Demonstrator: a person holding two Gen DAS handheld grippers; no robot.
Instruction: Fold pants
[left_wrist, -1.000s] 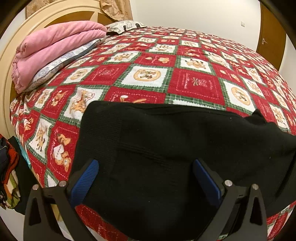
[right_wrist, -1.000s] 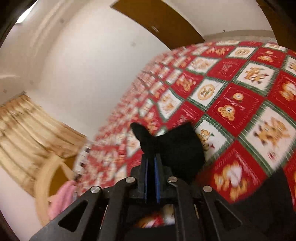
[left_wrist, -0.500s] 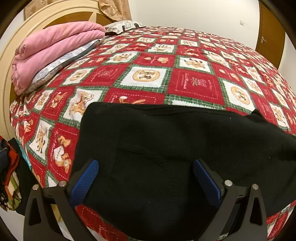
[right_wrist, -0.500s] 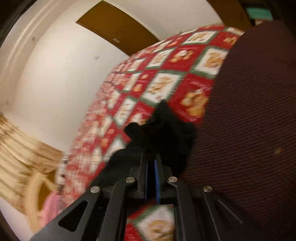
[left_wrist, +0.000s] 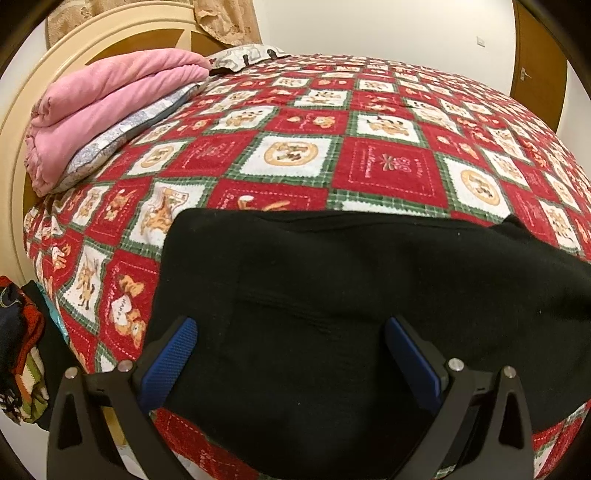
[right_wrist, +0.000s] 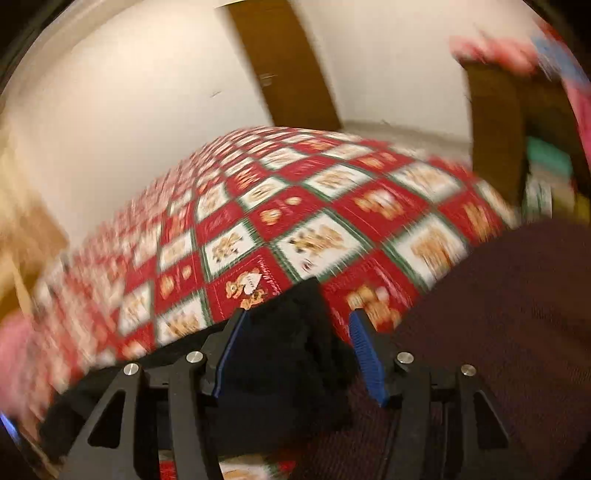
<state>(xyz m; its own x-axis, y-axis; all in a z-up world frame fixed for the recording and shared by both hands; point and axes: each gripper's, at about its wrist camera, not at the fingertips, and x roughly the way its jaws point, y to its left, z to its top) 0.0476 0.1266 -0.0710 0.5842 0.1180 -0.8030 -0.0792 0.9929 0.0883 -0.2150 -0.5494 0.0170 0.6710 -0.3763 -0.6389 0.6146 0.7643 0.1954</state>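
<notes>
The black pants (left_wrist: 351, 295) lie flat on the bed's red patchwork quilt (left_wrist: 369, 170), near the bed's front edge. My left gripper (left_wrist: 291, 350) is open and hovers just above the pants with its blue pads wide apart. In the blurred right wrist view, my right gripper (right_wrist: 295, 347) is open, and a black corner of the pants (right_wrist: 291, 332) lies between its blue pads, no longer pinched. A dark maroon cloth surface (right_wrist: 498, 332) fills the lower right of that view.
A folded pink blanket (left_wrist: 107, 99) lies on a pillow by the cream headboard (left_wrist: 22, 122) at the far left. Colourful clothes (left_wrist: 18, 350) hang beside the bed's left edge. A brown door (right_wrist: 284, 66) is in the far wall.
My right gripper has opened and let go of the black pants corner it pinched; its view swung fast. The pants' right part has settled flatter. The left gripper has stayed still.
</notes>
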